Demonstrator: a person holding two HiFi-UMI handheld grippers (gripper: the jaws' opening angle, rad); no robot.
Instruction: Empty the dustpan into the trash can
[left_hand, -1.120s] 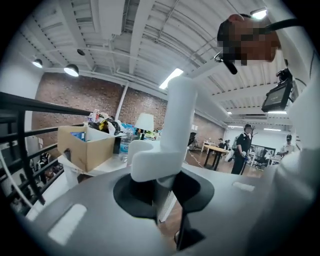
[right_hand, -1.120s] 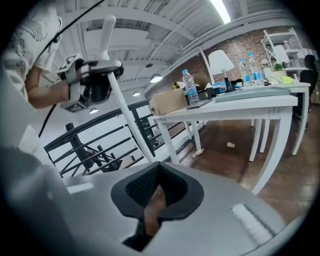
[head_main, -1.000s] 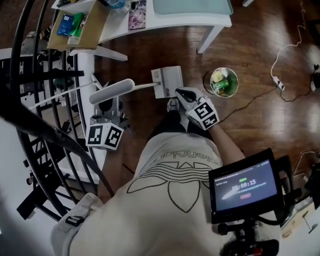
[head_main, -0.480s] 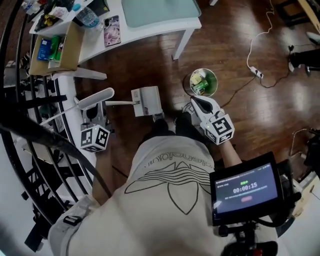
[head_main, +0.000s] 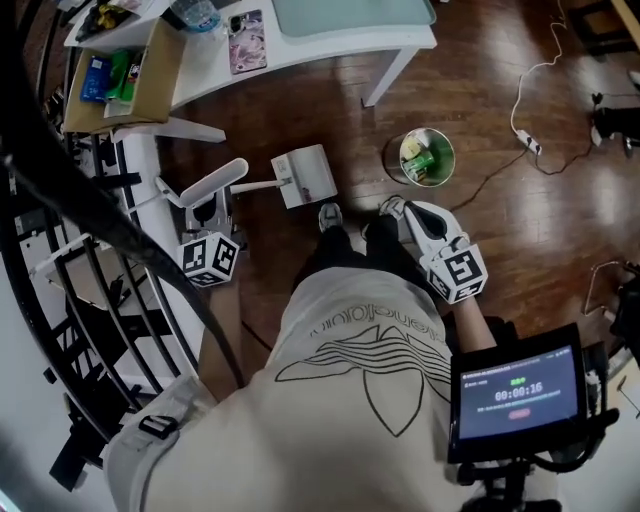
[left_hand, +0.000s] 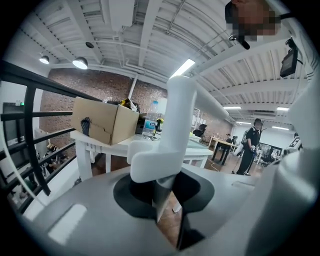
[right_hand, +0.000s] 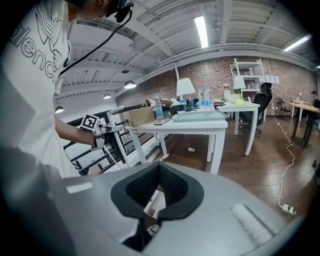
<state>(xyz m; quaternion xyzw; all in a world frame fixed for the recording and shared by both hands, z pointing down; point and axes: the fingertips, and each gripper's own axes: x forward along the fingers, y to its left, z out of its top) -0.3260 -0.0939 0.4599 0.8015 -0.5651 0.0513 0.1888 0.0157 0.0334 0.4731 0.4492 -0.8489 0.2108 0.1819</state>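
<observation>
My left gripper (head_main: 207, 212) is shut on the thick white handle (head_main: 214, 181) of the dustpan. Its thin rod leads right to the white pan (head_main: 306, 175), which hangs low over the wooden floor. In the left gripper view the handle (left_hand: 176, 125) rises from between the jaws of the left gripper (left_hand: 164, 192). The small round trash can (head_main: 427, 157), holding green and yellow rubbish, stands on the floor right of the pan. My right gripper (head_main: 398, 209) is shut and empty, just below the can and apart from the pan. In its own view the right gripper (right_hand: 157, 172) points toward the pan (right_hand: 152, 204).
A white table (head_main: 330, 45) with a cardboard box (head_main: 120, 70) and bottles stands beyond the pan. A black railing (head_main: 90, 260) runs down the left. A power strip and cable (head_main: 530, 140) lie on the floor at right. The person's shoes (head_main: 328, 216) are between pan and can.
The left gripper has come down with the dustpan. The right gripper, close against the pan a second ago, has drawn away to the right and now sits near the trash can.
</observation>
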